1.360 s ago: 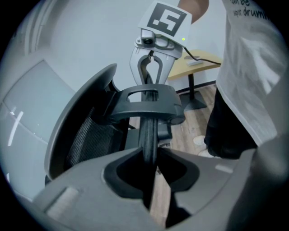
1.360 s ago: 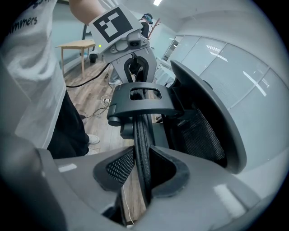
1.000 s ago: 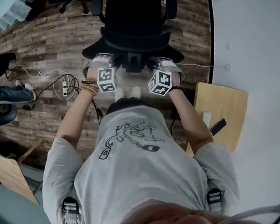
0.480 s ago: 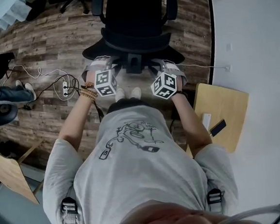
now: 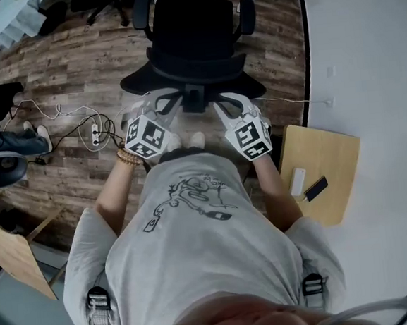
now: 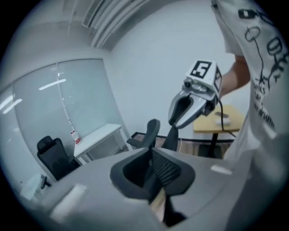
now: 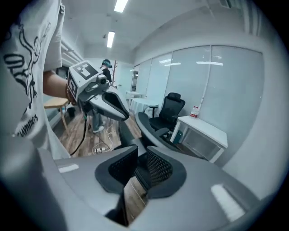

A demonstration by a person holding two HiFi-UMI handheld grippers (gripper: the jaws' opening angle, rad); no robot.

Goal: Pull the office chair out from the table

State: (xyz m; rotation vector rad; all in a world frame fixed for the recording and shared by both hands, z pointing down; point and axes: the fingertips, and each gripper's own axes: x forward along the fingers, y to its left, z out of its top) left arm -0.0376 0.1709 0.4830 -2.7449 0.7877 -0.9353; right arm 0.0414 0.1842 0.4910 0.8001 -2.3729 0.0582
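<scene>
My left hand-held gripper [image 6: 151, 155] has just been closing and its pads are now all but together with nothing between them. My right hand-held gripper [image 7: 142, 155] has been closing too, but a narrow gap remains through which I see only floor. Neither has hold of the black mesh-backed office chair [image 5: 196, 38]. It stands free on the wood-plank floor [image 5: 60, 64] in front of me, its back towards me, beside the white wall, with no surface over its seat. To my eye it is already pulled out, so most of the risk lies in what I do around it. It probably rolls easily, and with nothing holding it a knock from my knee or my white shoes [image 5: 176, 136], which stand near its base, could send it drifting away or turning. The white power strip [image 5: 94, 127] and its loose white cable [image 5: 57, 107] lie on the floor to my left, where a chair wheel or my foot could catch and drag them. Just behind my right arm is a small light-wood surface [image 5: 330, 154] carrying a dark phone [image 5: 317, 186]. If I step back carelessly, my elbow could bump it and slide the phone off.
</scene>
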